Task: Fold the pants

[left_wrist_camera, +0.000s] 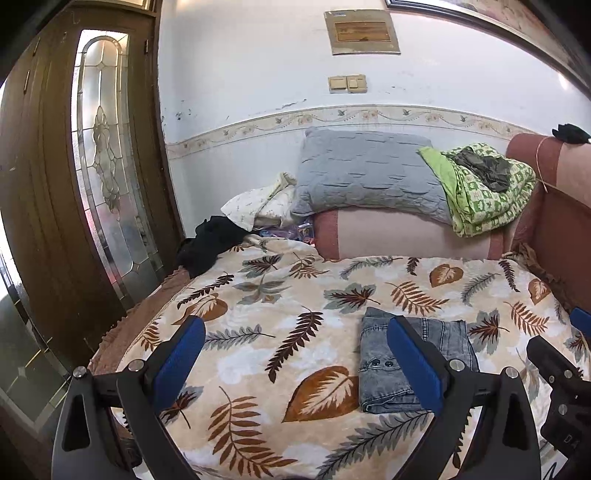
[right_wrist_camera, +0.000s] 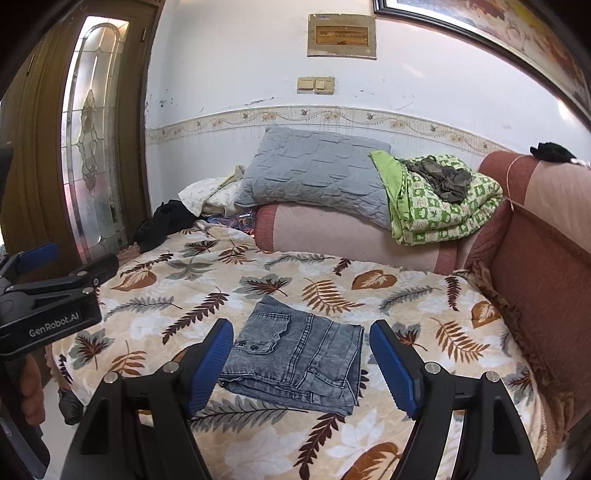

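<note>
**Soft daylight, strong fisheye warp**

Daylight glows through the glass door panel (left_wrist_camera: 107, 155), lighting the white wall (right_wrist_camera: 229, 74) evenly. Shadows are faint. Both views stay sharp; edges bend heavily and corners fall black. Slight glare at the right.

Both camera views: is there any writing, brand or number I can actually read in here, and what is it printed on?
"GenRobot.AI": white letters on the black body of the left gripper, seen in the right wrist view.
Wall plaque: carries lines of print, too blurred to read.
Light switches: no legible marks.
Folded jeans: no readable label.
</note>
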The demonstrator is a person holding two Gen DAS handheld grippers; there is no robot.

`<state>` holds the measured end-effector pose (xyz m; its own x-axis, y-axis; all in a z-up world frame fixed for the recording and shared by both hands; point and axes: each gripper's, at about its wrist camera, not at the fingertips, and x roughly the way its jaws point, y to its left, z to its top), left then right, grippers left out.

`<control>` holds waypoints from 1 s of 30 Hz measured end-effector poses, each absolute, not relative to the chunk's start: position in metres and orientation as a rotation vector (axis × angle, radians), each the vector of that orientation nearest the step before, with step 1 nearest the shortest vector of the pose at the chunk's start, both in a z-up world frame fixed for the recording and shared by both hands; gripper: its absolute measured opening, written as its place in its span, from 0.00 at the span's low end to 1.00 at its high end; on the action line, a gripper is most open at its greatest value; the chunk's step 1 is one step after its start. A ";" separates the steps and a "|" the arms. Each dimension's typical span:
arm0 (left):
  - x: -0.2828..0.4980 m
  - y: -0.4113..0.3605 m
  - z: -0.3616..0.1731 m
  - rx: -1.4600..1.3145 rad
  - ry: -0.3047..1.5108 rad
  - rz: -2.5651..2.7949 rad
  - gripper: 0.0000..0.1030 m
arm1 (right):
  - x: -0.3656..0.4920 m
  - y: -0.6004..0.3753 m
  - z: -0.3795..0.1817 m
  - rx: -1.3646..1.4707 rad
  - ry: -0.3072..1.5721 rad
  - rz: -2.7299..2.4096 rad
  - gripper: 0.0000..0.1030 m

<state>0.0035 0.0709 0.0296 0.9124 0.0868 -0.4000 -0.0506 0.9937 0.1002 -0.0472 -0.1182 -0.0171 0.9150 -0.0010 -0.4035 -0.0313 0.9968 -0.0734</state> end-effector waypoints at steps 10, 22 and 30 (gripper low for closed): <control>0.010 0.070 0.024 0.089 0.425 0.057 0.96 | -0.043 -0.116 -0.020 -0.099 0.415 0.002 0.77; 0.013 0.070 0.022 0.082 0.431 0.062 0.96 | -0.038 -0.122 -0.024 -0.100 0.422 0.000 0.77; 0.010 0.069 0.025 0.086 0.426 0.053 0.96 | -0.042 -0.125 -0.022 -0.101 0.410 -0.007 0.77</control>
<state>0.0102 0.0694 0.0246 0.9093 0.0694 -0.4103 -0.0333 0.9950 0.0945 -0.0418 -0.1251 -0.0221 0.9171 -0.0273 -0.3977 -0.0135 0.9950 -0.0993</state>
